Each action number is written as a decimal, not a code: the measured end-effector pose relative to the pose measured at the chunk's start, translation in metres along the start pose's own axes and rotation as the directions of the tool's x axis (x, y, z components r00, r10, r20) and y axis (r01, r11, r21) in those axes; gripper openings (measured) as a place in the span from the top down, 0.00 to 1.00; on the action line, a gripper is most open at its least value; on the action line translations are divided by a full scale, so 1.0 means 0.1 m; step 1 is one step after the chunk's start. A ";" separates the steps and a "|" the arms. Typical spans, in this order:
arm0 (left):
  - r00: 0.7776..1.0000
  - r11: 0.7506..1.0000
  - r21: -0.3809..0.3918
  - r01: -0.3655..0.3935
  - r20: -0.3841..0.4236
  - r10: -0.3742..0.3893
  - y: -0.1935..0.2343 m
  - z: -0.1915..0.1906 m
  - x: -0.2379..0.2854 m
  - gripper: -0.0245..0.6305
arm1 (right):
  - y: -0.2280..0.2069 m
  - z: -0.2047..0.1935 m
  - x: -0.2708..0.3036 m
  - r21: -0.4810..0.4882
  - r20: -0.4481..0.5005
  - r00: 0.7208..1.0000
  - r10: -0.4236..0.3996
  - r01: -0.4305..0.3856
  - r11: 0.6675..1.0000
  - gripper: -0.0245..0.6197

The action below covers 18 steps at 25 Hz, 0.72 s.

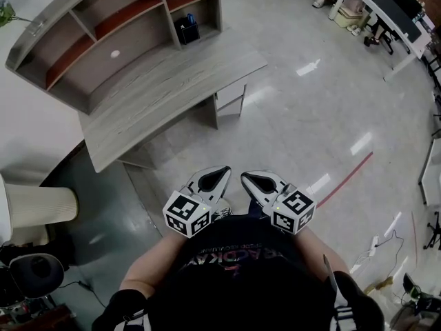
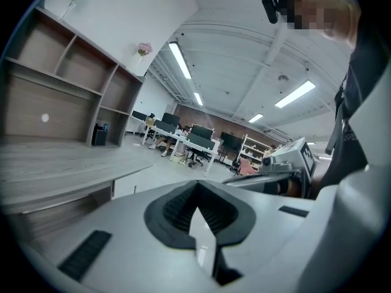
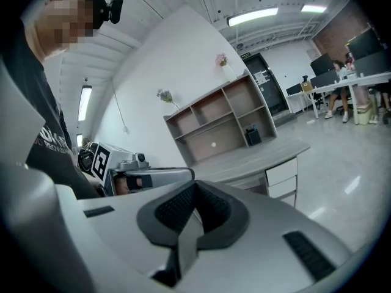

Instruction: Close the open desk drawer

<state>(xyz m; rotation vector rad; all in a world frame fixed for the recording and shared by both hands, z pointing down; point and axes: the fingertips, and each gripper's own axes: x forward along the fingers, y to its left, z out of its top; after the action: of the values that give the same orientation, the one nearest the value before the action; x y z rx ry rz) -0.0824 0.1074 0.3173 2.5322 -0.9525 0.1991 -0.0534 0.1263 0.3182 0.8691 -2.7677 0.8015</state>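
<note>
Wide stretch of bare glossy floor open in front of the desk and its drawers, shelf unit walling off the desk's back, pale ribbed cylinder and dark chair crowding the left, white tables far off right.

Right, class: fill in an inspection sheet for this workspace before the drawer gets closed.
Surface: desk top bare.
Job's things: drawers under the desk's end; the upper one seems to stick out.
Clutter: dark holder in a cubby of the hutch.
Grippers: left gripper and right gripper both shut, empty, close to the person, apart from the desk.
Cables: power strip with cable on the floor.
Surroundings: glossy floor, red line, other desks far off.
</note>
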 end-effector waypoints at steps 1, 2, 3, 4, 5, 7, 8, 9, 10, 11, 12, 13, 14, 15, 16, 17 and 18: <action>1.000 1.000 -0.009 -0.001 0.001 0.001 0.01 0.00 -0.01 0.95 | 0.01 0.00 0.01 0.003 -0.001 1.000 0.001 -0.001 1.000 0.94; 1.000 1.000 -0.016 -0.004 0.002 0.004 0.02 0.00 -0.02 0.95 | 0.01 0.00 0.01 0.006 -0.003 1.000 0.003 -0.003 1.000 0.94; 1.000 1.000 -0.021 -0.008 0.004 0.008 0.03 0.00 -0.03 0.95 | 0.02 0.00 0.02 0.006 -0.006 1.000 0.005 -0.005 1.000 0.94; 1.000 1.000 -0.024 -0.012 0.006 0.012 0.05 0.00 -0.05 0.95 | 0.03 -0.01 0.04 0.005 -0.010 1.000 0.008 -0.008 1.000 0.94; 1.000 1.000 -0.025 -0.015 0.009 0.016 0.06 0.00 -0.06 0.95 | 0.04 -0.01 0.05 0.001 -0.013 1.000 0.011 -0.011 1.000 0.94; 1.000 0.999 -0.025 -0.020 0.011 0.020 0.08 0.00 -0.07 0.95 | 0.06 -0.01 0.07 -0.005 -0.020 1.000 0.016 -0.016 1.000 0.94; 1.000 1.000 -0.023 -0.021 0.012 0.021 0.07 0.00 -0.07 0.95 | 0.06 -0.01 0.08 -0.007 -0.023 1.000 0.018 -0.018 1.000 0.94; 1.000 1.000 -0.020 -0.022 0.011 0.022 0.07 -0.01 -0.07 0.95 | 0.07 -0.02 0.09 -0.007 -0.025 1.000 0.019 -0.019 1.000 0.94; 1.000 1.000 -0.017 -0.022 0.011 0.022 0.07 -0.01 -0.07 0.95 | 0.07 -0.02 0.09 -0.006 -0.027 0.999 0.019 -0.020 1.000 0.94; 1.000 1.000 -0.014 -0.022 0.011 0.022 0.07 -0.01 -0.08 0.95 | 0.07 -0.03 0.09 -0.005 -0.028 0.999 0.020 -0.020 1.000 0.94; 1.000 1.000 -0.012 -0.021 0.011 0.022 0.07 -0.01 -0.08 0.95 | 0.06 -0.03 0.10 -0.004 -0.029 0.999 0.020 -0.020 1.000 0.94; 1.000 1.000 -0.011 -0.021 0.011 0.021 0.07 -0.02 -0.08 0.95 | 0.06 -0.04 0.10 -0.002 -0.029 0.999 0.019 -0.019 1.000 0.94; 1.000 1.000 -0.011 -0.020 0.009 0.020 0.07 -0.02 -0.08 0.95 | 0.06 -0.04 0.10 0.000 -0.030 0.999 0.017 -0.017 1.000 0.94; 1.000 1.000 -0.012 -0.019 0.008 0.019 0.07 -0.02 -0.07 0.95 | 0.05 -0.04 0.10 0.002 -0.030 0.999 0.016 -0.016 1.000 0.94; 1.000 1.000 -0.013 -0.017 0.007 0.017 0.06 -0.03 -0.07 0.95 | 0.05 -0.04 0.10 0.003 -0.031 0.999 0.014 -0.014 1.000 0.94; 1.000 1.000 -0.014 -0.014 0.005 0.014 0.06 -0.03 -0.06 0.95 | 0.05 -0.05 0.10 0.003 -0.032 0.999 0.013 -0.013 1.000 0.94; 1.000 1.000 -0.016 -0.011 0.004 0.011 0.06 -0.03 -0.06 0.95 | 0.05 -0.05 0.10 0.003 -0.033 0.999 0.012 -0.011 1.000 0.94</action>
<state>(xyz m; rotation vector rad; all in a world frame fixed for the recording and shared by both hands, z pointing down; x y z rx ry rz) -0.0904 0.1083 0.3206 2.5148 -0.9656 0.1889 -0.0645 0.1279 0.3230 0.8336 -2.7459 0.8150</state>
